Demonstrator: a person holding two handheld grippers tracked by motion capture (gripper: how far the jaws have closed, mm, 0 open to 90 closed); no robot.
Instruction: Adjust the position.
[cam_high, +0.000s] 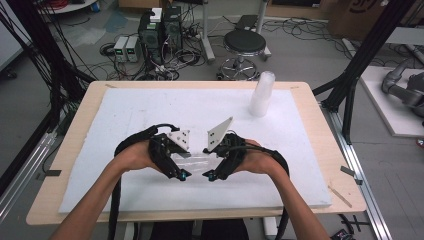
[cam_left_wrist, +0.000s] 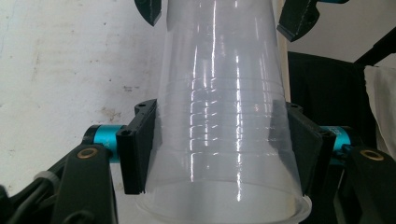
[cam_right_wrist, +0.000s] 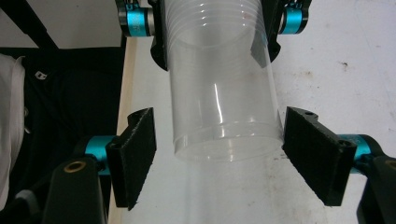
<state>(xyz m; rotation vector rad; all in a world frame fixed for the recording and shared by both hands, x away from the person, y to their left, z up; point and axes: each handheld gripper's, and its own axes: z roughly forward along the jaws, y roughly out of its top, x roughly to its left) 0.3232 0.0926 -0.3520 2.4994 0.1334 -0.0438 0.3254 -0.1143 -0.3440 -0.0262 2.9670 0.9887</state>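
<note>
Item: clear plastic cup (cam_left_wrist: 224, 135), held low over the white foam surface (cam_high: 125, 115) between my two hands, near the front edge

Position: I read its long axis as running across from one hand-held gripper to the other, roughly level. The wide rimmed mouth sits at my left side; the narrower closed base points toward my right

Left hand-held gripper (cam_left_wrist: 223, 144): closed on the cup near its rim, both black pads pressed against the ribbed wall, one on each side

Right hand-held gripper (cam_right_wrist: 219, 154): open wide around the base end of the cup. One pad looks just at the wall, the other stands clear with a gap, so I judge it has no hold. In this view the left hand-held gripper's jaws show farther along the same cup

Nearer hand: both are at the cup; the left carries it, the right brackets the base

Appearance: thin, see-through, tapered, with fine horizontal ridges around the upper wall and bright streaks of glare. I cannot tell whether it is one cup or several nested

Also present: a stack of cups (cam_high: 262, 94) upright at the far right of the surface, well apart from both hands
</note>
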